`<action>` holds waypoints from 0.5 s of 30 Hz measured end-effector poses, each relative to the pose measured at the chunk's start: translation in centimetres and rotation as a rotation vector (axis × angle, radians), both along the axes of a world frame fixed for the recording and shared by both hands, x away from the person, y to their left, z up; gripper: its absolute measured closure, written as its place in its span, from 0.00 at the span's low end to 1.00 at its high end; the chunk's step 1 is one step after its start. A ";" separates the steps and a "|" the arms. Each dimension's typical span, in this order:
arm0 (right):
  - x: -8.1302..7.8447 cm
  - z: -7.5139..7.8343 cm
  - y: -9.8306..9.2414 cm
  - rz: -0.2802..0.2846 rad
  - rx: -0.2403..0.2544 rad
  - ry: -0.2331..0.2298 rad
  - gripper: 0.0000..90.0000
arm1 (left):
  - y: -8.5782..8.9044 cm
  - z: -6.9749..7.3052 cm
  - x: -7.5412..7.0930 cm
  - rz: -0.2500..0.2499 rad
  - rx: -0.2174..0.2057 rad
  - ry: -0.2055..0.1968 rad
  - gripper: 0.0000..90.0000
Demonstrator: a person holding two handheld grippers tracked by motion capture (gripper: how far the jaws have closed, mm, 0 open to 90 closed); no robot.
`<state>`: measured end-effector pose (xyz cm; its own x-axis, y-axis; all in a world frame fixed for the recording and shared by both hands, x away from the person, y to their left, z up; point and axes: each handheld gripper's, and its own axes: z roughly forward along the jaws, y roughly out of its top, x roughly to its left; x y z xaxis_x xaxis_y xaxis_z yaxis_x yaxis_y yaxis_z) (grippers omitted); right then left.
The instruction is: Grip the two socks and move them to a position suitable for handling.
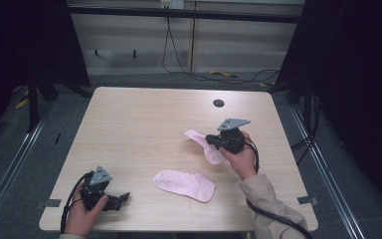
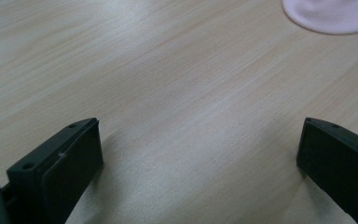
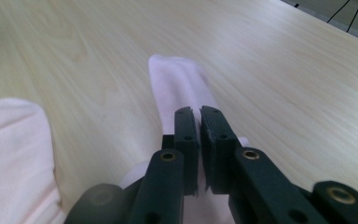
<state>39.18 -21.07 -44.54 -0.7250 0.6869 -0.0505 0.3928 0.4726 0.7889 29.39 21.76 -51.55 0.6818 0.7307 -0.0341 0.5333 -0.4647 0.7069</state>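
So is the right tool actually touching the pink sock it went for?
Touching. In the right gripper view the right tool has its jaws pinched together on the soft pink fabric sock.

Two pink socks [image 1: 185,185] [image 1: 205,144], two handheld grippers [image 1: 118,200] [image 1: 212,141], one wooden desk [image 1: 144,129], one round desk hole [image 1: 218,103]

A pale wooden table [image 1: 144,124] has a small round hole [image 1: 218,103] near its far edge, at about 1 o'clock from its middle. Beyond it, at 12 o'clock, black cables [image 1: 179,62] hang down a beige wall onto grey floor [image 1: 139,79].
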 end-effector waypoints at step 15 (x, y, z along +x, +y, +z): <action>-6.2 -3.7 -2.7 -0.045 0.037 0.046 0.69 | 0.0 0.0 0.0 0.004 -0.002 0.000 0.00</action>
<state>32.95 -23.74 -48.21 -0.6941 0.7198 0.0081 0.4494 0.4245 0.7860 29.37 21.72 -51.55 0.6789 0.7333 -0.0361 0.5354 -0.4609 0.7078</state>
